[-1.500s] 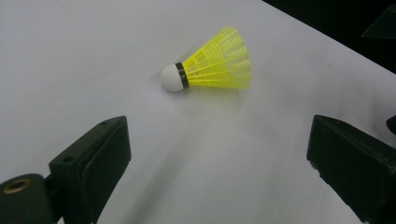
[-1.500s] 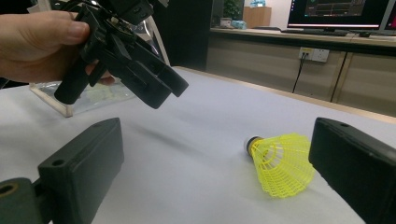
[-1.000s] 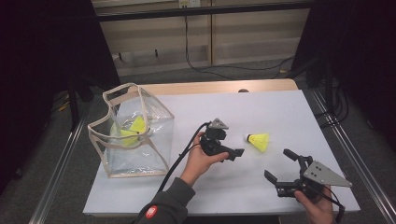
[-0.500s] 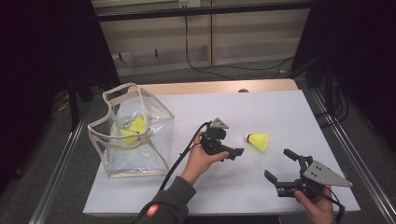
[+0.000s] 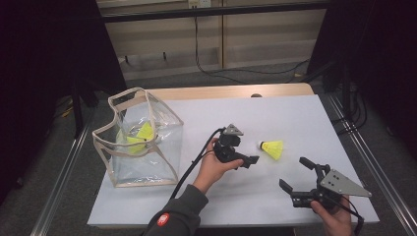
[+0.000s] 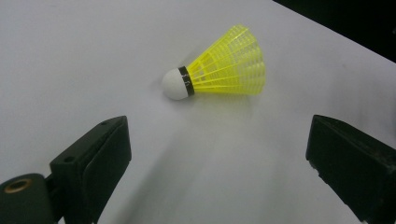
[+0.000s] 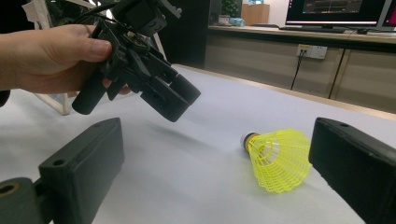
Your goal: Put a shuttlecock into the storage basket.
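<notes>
Shuttlecock (image 6: 219,66) ahead of left gripper (image 6: 219,154), untouched

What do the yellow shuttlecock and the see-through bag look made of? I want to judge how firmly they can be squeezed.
The shuttlecock: skirt looks like moulded yellow plastic, an open mesh of thin ribs; the white rounded head is matte, perhaps foam or cork, with a black band. The bag: clear, glossy, soft plastic film, likely vinyl, showing reflections and creases, edged with beige trim that looks like fabric.

Dark sleeve (image 5: 179,214) with red round badge (image 5: 163,219)
</notes>
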`<action>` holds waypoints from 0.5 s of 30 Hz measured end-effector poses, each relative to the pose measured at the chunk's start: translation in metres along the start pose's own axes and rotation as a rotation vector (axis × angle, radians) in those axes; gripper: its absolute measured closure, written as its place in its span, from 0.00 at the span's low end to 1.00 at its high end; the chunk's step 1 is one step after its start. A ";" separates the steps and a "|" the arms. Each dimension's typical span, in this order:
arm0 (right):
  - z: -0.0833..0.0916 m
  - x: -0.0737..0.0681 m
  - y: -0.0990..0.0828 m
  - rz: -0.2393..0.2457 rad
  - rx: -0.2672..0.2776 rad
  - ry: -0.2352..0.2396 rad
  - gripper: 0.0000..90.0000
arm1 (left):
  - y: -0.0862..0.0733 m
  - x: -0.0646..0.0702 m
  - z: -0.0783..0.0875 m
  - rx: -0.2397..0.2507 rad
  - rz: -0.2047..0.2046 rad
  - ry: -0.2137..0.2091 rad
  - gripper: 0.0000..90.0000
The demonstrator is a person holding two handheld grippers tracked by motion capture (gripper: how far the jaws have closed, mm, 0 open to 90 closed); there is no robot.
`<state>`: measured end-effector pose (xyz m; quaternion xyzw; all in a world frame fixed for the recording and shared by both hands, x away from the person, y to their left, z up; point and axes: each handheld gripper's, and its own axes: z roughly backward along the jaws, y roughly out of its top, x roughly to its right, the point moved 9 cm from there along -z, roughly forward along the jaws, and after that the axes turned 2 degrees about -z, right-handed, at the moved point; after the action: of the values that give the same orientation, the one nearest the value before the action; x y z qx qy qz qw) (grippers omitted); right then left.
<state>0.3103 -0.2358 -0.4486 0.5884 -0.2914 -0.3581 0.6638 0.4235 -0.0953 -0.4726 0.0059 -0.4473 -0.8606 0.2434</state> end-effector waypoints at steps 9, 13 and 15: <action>-0.003 -0.002 0.000 0.002 -0.005 0.009 0.03 | 0.000 -0.002 -0.006 0.002 -0.008 0.002 0.08; -0.002 -0.001 0.000 0.003 -0.002 0.004 0.03 | 0.000 -0.003 -0.010 -0.003 -0.017 0.005 0.08; -0.002 -0.001 0.000 0.001 0.000 0.002 0.03 | 0.001 -0.004 -0.012 -0.003 -0.018 0.009 0.08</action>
<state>0.3113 -0.2344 -0.4489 0.5886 -0.2910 -0.3574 0.6642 0.4297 -0.1031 -0.4799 0.0134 -0.4449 -0.8633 0.2377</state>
